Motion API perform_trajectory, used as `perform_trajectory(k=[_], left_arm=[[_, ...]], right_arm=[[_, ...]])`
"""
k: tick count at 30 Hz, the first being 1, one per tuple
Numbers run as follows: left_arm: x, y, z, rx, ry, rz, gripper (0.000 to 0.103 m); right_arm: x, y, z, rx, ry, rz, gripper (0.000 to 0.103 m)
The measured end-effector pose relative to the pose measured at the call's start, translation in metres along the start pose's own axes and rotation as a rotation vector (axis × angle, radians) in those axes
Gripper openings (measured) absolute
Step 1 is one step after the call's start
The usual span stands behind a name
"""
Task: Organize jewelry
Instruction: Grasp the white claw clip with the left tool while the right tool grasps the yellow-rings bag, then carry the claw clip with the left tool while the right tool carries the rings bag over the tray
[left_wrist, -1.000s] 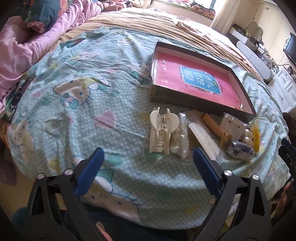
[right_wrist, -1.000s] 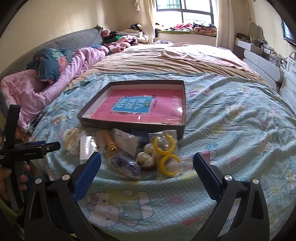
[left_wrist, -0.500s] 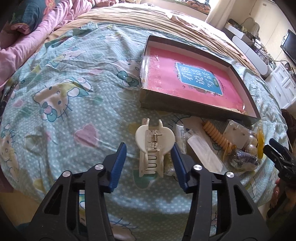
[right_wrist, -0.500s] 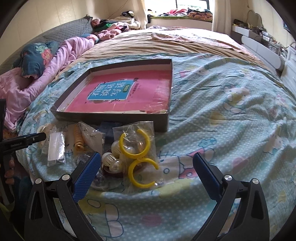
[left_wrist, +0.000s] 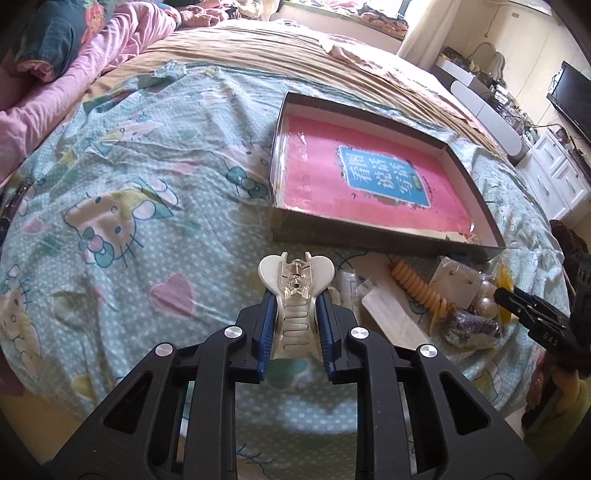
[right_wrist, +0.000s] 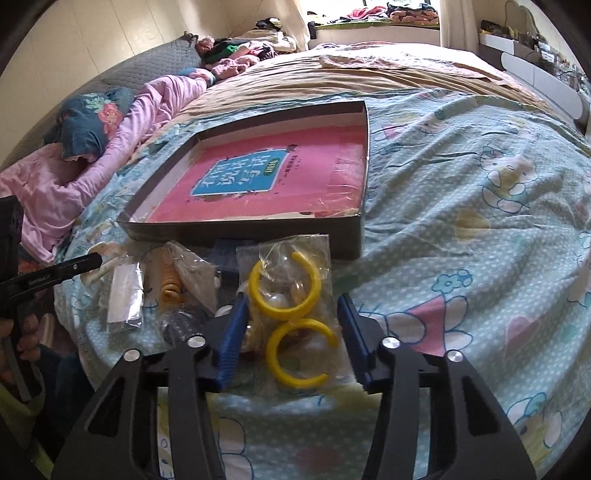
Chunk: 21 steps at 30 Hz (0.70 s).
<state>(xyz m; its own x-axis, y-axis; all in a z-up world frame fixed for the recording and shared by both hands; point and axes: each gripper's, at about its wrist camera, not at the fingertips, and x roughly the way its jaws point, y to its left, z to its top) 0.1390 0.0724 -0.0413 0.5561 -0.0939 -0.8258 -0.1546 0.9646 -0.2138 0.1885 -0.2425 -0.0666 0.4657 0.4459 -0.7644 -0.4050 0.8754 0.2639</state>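
A white hair claw clip (left_wrist: 295, 273) lies on the cartoon-print bedspread, and my left gripper (left_wrist: 295, 306) is shut on its toothed body, blue pads pressing both sides. In the right wrist view a clear bag with two yellow hoops (right_wrist: 291, 280) sits between the fingers of my right gripper (right_wrist: 291, 314), whose jaws are closing; the pads flank the bag without squeezing it. Behind both lies a shallow dark box (left_wrist: 384, 240) with a pink bottom (right_wrist: 258, 232). An orange spiral hair tie (left_wrist: 413, 288), pearls (left_wrist: 484, 306) and small clear packets (right_wrist: 125, 299) lie between the two grippers.
A pink quilt (right_wrist: 74, 177) and a floral pillow (right_wrist: 92, 125) are heaped along the bed's left side. The bed's near edge runs just below the jewelry. White drawers (left_wrist: 554, 184) and a TV (left_wrist: 572, 96) stand to the right of the bed.
My left gripper moved forward over the claw clip and its jaws closed onto it. My right gripper came down and forward to the yellow-hoop bag, and its jaws narrowed around it.
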Motion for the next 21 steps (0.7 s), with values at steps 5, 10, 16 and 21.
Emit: perform_trajectory(k=[5,10,16,21], left_arm=[[-0.01,-0.003,0.009,0.006,-0.023,-0.017,0.014],[-0.021,-0.013,0.022,0.019,-0.053,-0.044,0.014],[-0.021,-0.023,0.046,0.036,-0.084,-0.05,0.014],[-0.011,-0.028,0.067,0.033,-0.1,-0.054,0.014]], right_arm=[[-0.011,0.003,0.003,0.006,-0.029,0.022,0.041],[-0.034,0.006,0.017,0.005,-0.092,0.038,0.041],[-0.04,0.008,0.046,-0.009,-0.144,0.037,0.041],[-0.03,0.007,0.068,-0.01,-0.16,0.03,0.041]])
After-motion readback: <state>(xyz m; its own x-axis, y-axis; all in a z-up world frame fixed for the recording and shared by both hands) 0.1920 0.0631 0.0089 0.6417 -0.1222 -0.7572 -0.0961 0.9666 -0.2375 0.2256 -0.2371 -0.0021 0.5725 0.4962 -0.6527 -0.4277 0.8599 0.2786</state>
